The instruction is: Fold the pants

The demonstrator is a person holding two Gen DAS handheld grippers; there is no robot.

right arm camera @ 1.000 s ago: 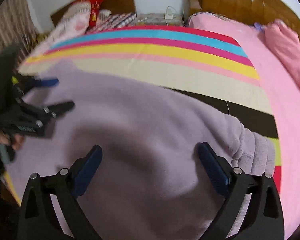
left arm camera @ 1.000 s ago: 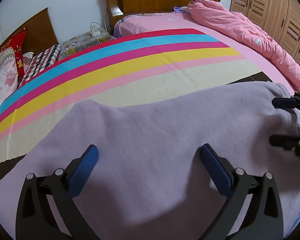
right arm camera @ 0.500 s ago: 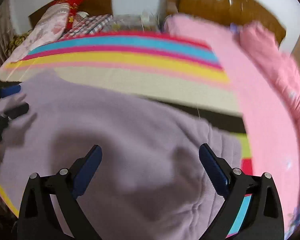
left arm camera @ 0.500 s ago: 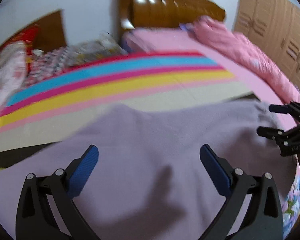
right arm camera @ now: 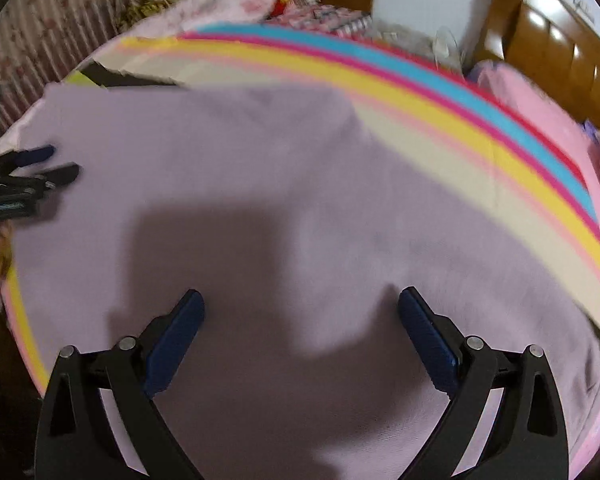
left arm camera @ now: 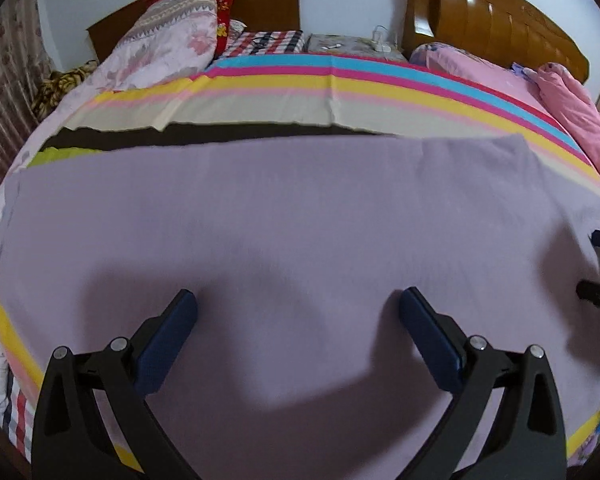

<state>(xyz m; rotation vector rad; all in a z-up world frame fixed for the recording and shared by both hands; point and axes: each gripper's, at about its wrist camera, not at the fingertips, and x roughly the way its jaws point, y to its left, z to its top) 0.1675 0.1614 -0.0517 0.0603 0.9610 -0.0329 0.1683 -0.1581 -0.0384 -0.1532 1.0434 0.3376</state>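
The lilac pants lie flat across the striped bedsheet and fill most of both views; they also show in the right wrist view. My left gripper is open and empty, hovering just above the cloth. My right gripper is open and empty above the pants too. The right gripper's fingertips show at the right edge of the left wrist view. The left gripper shows at the left edge of the right wrist view, over the pants' left end.
The bed carries a rainbow-striped sheet. A floral pillow and red cushion lie at the head on the left. A pink quilt is heaped on the right. Wooden headboards stand behind.
Both grippers have swung left across the pants, so the view now takes in the pillow end of the bed. Both stay open and empty.
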